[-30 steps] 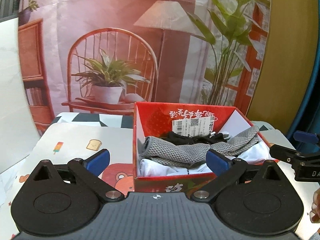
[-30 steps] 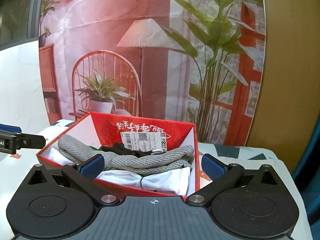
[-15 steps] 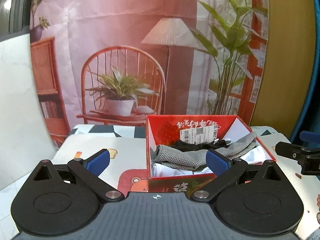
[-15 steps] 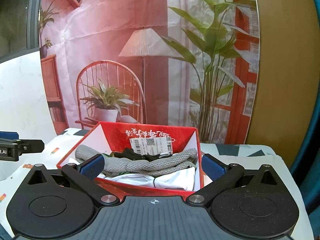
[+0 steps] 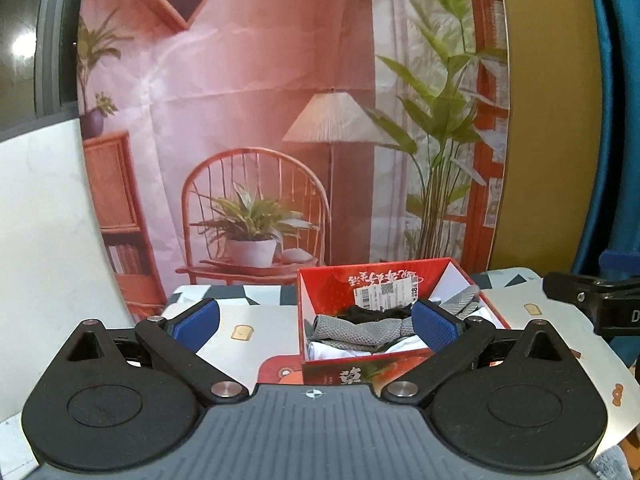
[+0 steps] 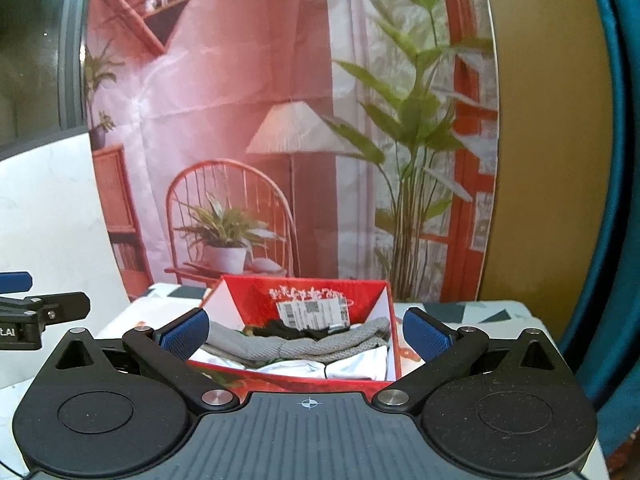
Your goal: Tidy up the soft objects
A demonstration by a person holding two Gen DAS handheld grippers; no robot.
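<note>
Two claws held apart and empty before a filled red box.

Both the left claw [image 5: 316, 322] and the right claw [image 6: 306, 332] are seen spread wide, gripping nothing. The red box [image 5: 328, 292] stands on the counter [image 5: 256, 330] beyond them, ahead of the right claw and toward the right-hand fingertip of the left claw. Inside it, a grey knit cloth [image 6: 296, 346] lies across white cloth [image 6: 352, 368], with a black item [image 6: 292, 330] behind, below a barcode label [image 6: 312, 312].
</note>
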